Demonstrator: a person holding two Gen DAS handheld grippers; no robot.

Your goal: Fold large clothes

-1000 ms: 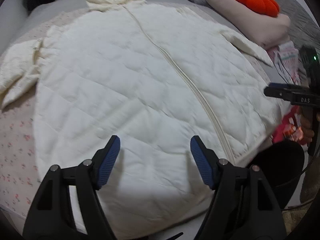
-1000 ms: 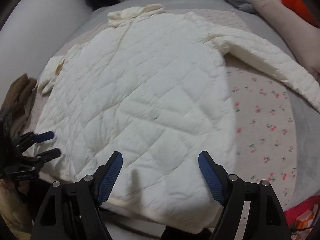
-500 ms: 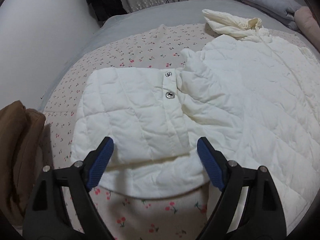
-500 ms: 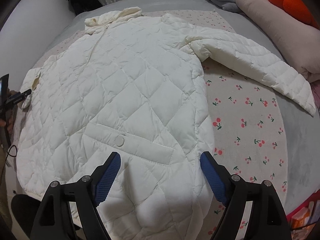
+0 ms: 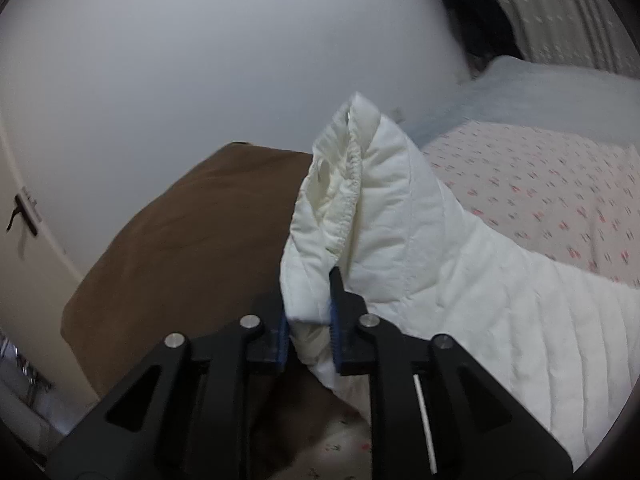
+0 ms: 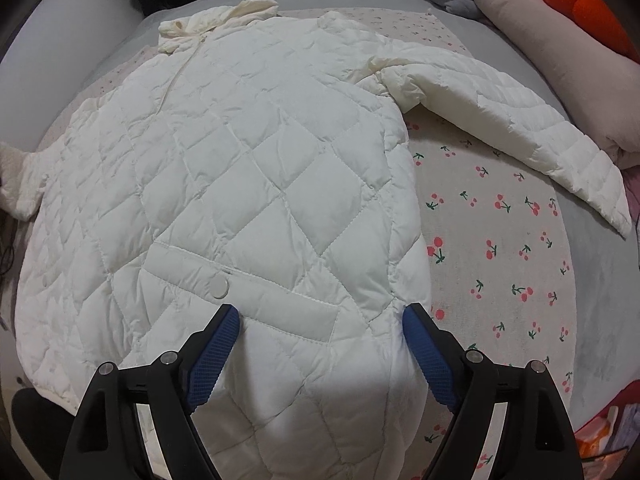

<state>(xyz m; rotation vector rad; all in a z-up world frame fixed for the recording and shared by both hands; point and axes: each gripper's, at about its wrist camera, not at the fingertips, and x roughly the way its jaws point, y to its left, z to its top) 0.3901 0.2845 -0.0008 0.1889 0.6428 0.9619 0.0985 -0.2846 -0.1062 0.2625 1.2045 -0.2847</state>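
- A bed covered by a cherry-print sheet (image 6: pixel 496 240) is seen ahead of and to the right of the right tongs; the same sheet (image 5: pixel 540 200) is seen ahead-right of the left tongs.
- A white quilted coat (image 6: pixel 240 168) is spread flat on the sheet, directly ahead of the right tongs and reaching beneath them. Its collar is located at the far end, and a snap-buttoned pocket flap lies just ahead of the finger pads.
- One sleeve (image 6: pixel 512 120) is stretched out to the right of the coat's body, ahead-right of the right tongs, resting on the sheet.
- The other sleeve (image 5: pixel 400 240) is raised off the bed, cuff upward, just ahead of the left tongs, with the elastic inner cuff visible at its opening.
- A brown cloth mass (image 5: pixel 180 248) is noted ahead-left of the left tongs, beside the raised sleeve.
- A pale pink cushion (image 6: pixel 560 52) carrying an orange plush item (image 6: pixel 584 12) is located far ahead-right of the right tongs, beyond the outstretched sleeve.
- The left tongs (image 5: pixel 308 320) are pressed together on the cuff end of the raised sleeve, with fabric pinched between the blue pads.
- The right tongs (image 6: pixel 320 344) are spread wide above the lower part of the coat, with nothing held between the pads.
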